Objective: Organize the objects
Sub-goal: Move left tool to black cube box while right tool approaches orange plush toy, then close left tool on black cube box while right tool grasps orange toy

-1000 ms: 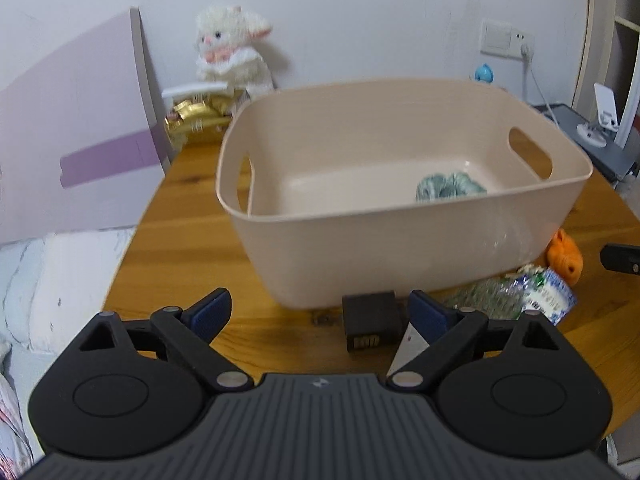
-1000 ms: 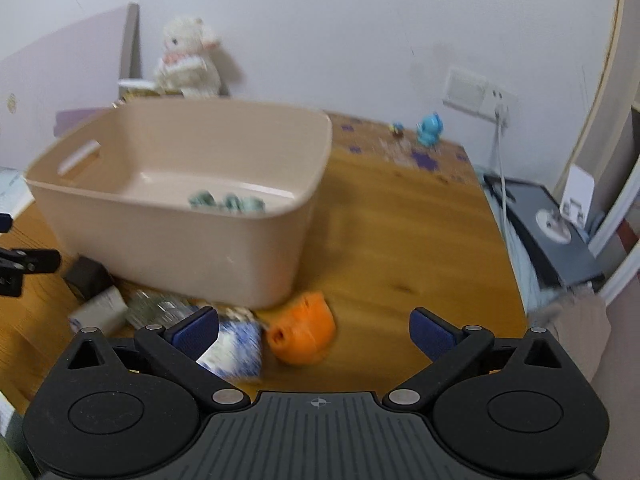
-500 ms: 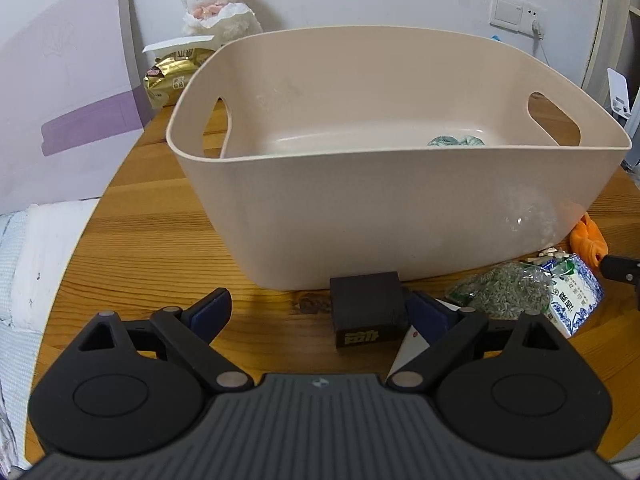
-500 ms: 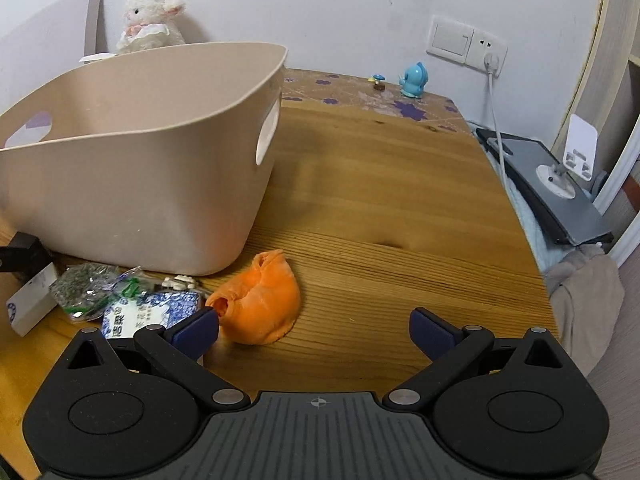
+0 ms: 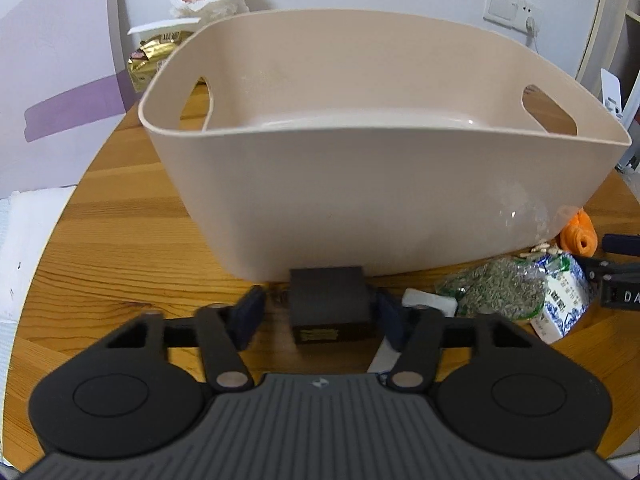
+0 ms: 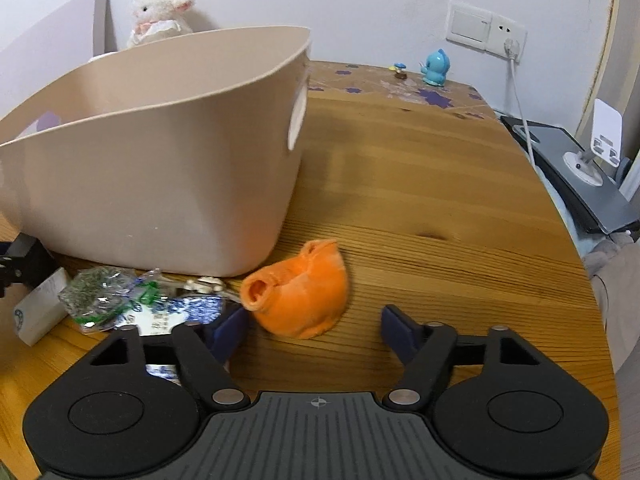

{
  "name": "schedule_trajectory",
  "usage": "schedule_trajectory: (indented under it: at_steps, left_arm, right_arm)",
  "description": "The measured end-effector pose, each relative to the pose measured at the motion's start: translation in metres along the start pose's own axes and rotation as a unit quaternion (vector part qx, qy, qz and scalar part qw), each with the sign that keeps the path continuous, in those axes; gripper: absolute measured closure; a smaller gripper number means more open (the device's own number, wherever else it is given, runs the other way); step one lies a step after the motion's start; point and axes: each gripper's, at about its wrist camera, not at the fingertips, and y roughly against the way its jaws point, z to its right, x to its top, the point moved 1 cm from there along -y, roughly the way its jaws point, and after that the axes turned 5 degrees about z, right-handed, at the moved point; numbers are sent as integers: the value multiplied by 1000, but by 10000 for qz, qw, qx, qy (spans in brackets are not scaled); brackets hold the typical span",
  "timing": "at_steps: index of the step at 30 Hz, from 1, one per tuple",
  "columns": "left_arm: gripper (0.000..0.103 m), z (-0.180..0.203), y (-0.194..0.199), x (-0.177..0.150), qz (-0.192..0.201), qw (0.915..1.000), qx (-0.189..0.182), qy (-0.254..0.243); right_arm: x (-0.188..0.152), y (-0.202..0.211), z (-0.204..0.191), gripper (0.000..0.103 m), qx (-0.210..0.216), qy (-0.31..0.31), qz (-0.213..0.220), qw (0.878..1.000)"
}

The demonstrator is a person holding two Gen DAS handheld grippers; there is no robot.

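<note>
Below, your left claw [image 5: 318, 312] brackets the black box [image 5: 330, 304], its right pad apparently touching; your right claw [image 6: 314, 328] gapes wide around the orange cloth [image 6: 300, 292] beside the beige basket [image 6: 160, 184].

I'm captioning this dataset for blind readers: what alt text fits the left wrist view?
The open left gripper straddles a small black box on a wooden table, just before a large beige basket. A bag of dried herbs lies at right.
</note>
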Motion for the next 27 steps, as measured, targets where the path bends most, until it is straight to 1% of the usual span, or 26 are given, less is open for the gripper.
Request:
schedule_trajectory:
  at_steps: [1,2,3,5,6,7,8,17,23,27]
  left_arm:
    - [56,-1,-2,-1,-41,10000,-26,16]
    - [56,-1,-2,-2,-46,10000,-34,22]
    - [56,1,-1,-3,-31,10000,-33,11]
    - [56,0,-1,-3,-23,10000,-41,11]
    - [56,0,0,-3,-23,10000,-49,24]
    - [56,-1,0,-3,-22,10000,-59,34]
    - [56,-2,1,-4,-17,10000,-63,39]
    - [56,-7,13,-9,67,9999,-59,115]
    - [56,-8,32,-9,226,9996,-74,119]
    - [56,-6,54,-8,454,9989,-45,99]
  right_arm:
    - [0,1,-2,40,17,30,18,10000]
    - [0,2,-4,47,43,43,32,10000]
    - [0,3,-5,51,64,61,38,10000]
    - [0,4,-9,70,124,94,42,9999]
    - [0,5,-11,75,121,124,45,9998]
    - [-1,6,-13,86,124,157,43,9998]
    - [-2,7,-15,91,128,180,35,9997]
    - [-9,24,-13,92,78,71,75,9999]
    - [-8,49,-11,92,12,-7,272,9996]
    - [-5,73,-14,92,-48,37,523,9986]
